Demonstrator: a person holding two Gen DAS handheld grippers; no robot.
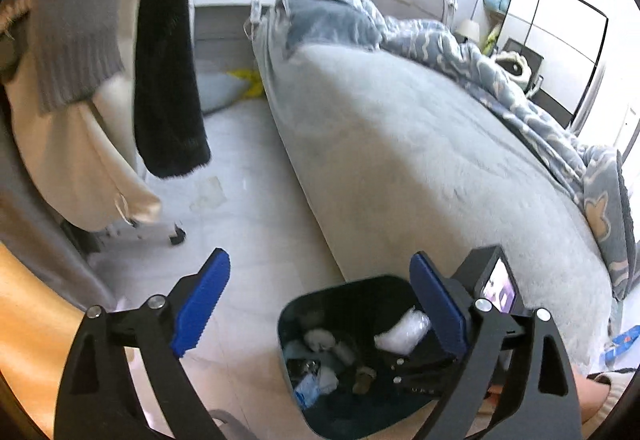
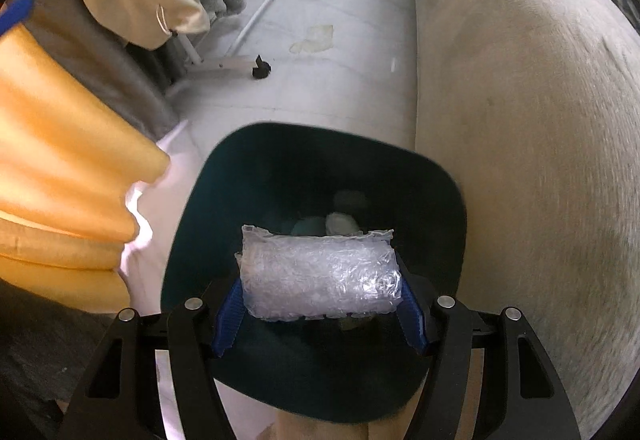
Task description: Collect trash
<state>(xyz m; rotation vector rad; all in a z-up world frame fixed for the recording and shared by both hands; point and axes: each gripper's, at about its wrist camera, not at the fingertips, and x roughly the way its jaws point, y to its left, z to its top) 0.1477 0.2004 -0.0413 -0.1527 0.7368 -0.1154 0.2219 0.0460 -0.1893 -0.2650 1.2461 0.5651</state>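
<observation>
Leftmost, an orange curtain [image 2: 68, 144] hangs beside clothes [image 1: 80, 40] on a wheeled rack [image 2: 224, 64]. Next, the left gripper [image 1: 320, 304] hovers with its blue jaws spread wide and nothing between them, pale floor [image 1: 248, 200] showing through the gap. Further right stands the dark trash bin [image 2: 200, 240] on the floor against the grey bed [image 1: 420, 160], with scraps of rubbish lying in its bottom. Over its mouth the right gripper [image 2: 320, 304] pinches a crumpled clear plastic bag [image 2: 320, 276] by both ends, the bag inside the rim. Beyond, a blue patterned duvet [image 1: 500, 72] lies bunched on the bed's far side
</observation>
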